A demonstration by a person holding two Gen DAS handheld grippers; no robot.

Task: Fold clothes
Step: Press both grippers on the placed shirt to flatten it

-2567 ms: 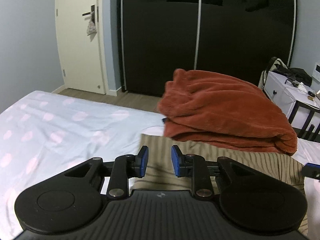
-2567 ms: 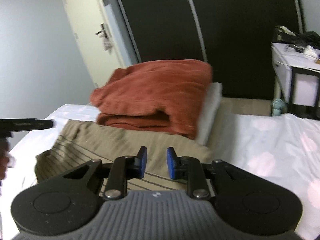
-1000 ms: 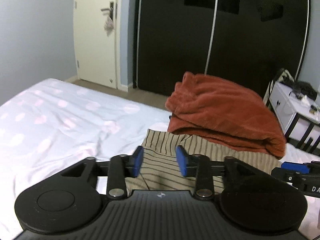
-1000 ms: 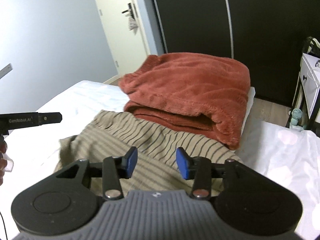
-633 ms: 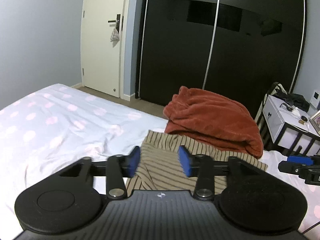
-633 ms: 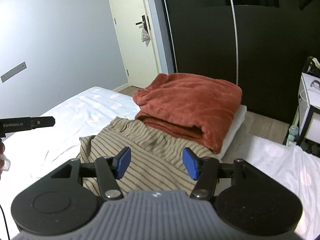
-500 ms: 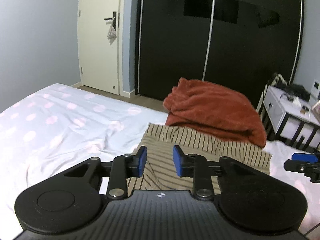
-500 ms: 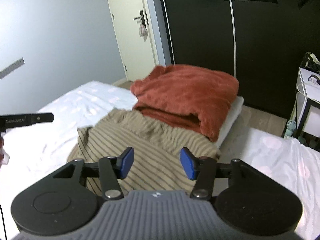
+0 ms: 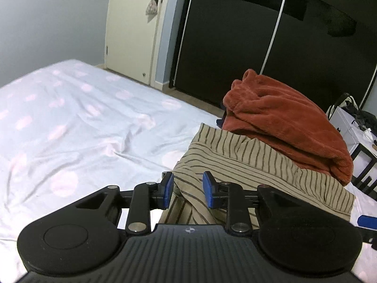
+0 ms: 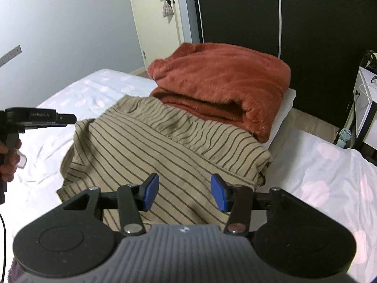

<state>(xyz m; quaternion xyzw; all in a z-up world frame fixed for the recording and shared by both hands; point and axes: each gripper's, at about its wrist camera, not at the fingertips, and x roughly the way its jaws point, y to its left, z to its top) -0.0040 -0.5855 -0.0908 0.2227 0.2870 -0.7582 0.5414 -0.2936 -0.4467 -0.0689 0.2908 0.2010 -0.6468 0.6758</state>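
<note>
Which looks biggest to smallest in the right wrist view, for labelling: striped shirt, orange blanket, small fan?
1. Striped shirt, though it lies nearer the camera
2. Orange blanket
3. Small fan, clearly smallest

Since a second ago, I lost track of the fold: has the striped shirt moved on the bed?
Yes. The striped shirt has been spread wider to the left, away from the rust blanket, which stays put. The right tongs hang open over it.
</note>
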